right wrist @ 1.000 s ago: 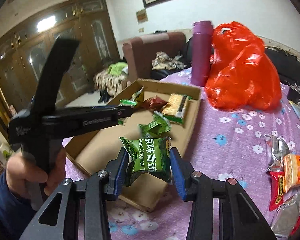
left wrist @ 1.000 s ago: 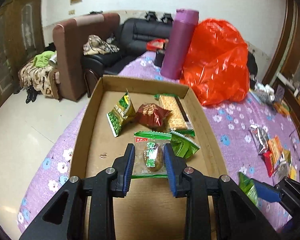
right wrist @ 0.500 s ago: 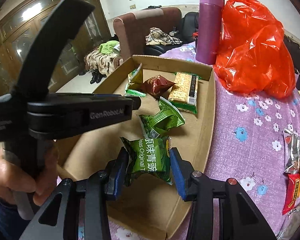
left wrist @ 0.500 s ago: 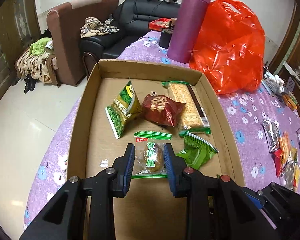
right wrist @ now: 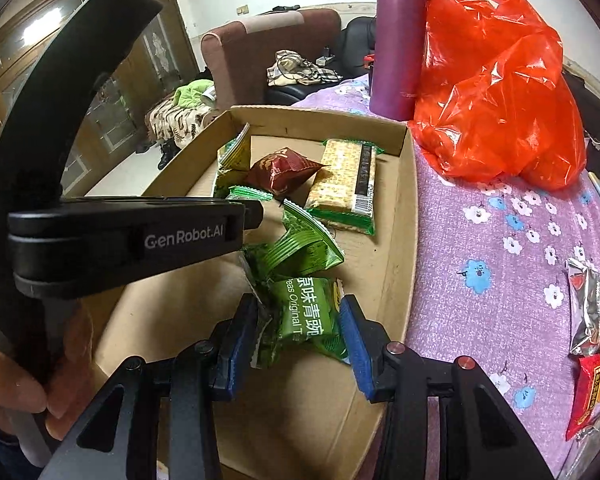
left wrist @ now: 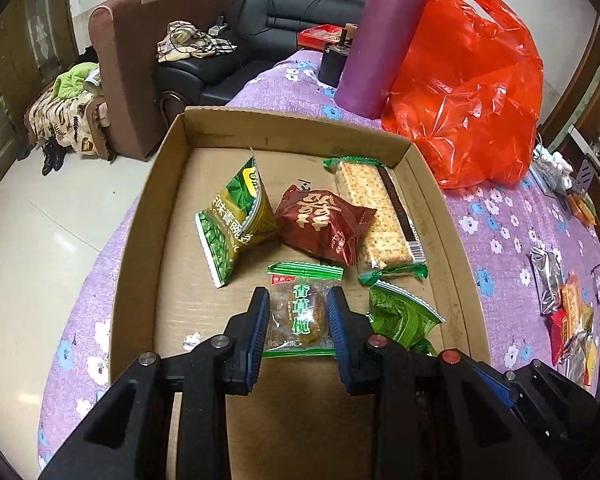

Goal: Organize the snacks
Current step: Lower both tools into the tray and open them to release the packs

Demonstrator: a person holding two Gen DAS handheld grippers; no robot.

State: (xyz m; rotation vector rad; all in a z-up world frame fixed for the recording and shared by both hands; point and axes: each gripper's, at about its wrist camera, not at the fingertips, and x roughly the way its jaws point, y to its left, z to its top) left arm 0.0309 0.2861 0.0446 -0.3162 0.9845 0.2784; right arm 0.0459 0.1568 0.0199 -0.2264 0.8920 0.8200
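An open cardboard box [left wrist: 148, 216] lies on the purple flowered tablecloth. In it are a green pea packet [left wrist: 236, 220], a dark red packet [left wrist: 324, 224], a long cracker pack [left wrist: 380, 212] and a crumpled green packet [left wrist: 400, 316]. My left gripper [left wrist: 298, 308] is shut on a clear olive snack with green ends [left wrist: 300, 316], low over the box floor. My right gripper [right wrist: 300, 332] is shut on another green pea packet [right wrist: 304, 320], just inside the box's right wall [right wrist: 396, 240]. In the right wrist view the left gripper's black body [right wrist: 140, 236] crosses the left side, held by a hand [right wrist: 12, 384].
A tall purple flask [left wrist: 384, 36] and a red-orange plastic bag [left wrist: 468, 92] stand behind the box. Several loose snack packets [left wrist: 568, 312] lie on the cloth to the right. A brown armchair [left wrist: 132, 60] and a black sofa stand beyond the table edge.
Both grippers have come forward and down over the box, each still gripping its packet. The box and its snacks look larger and nearer in both views.
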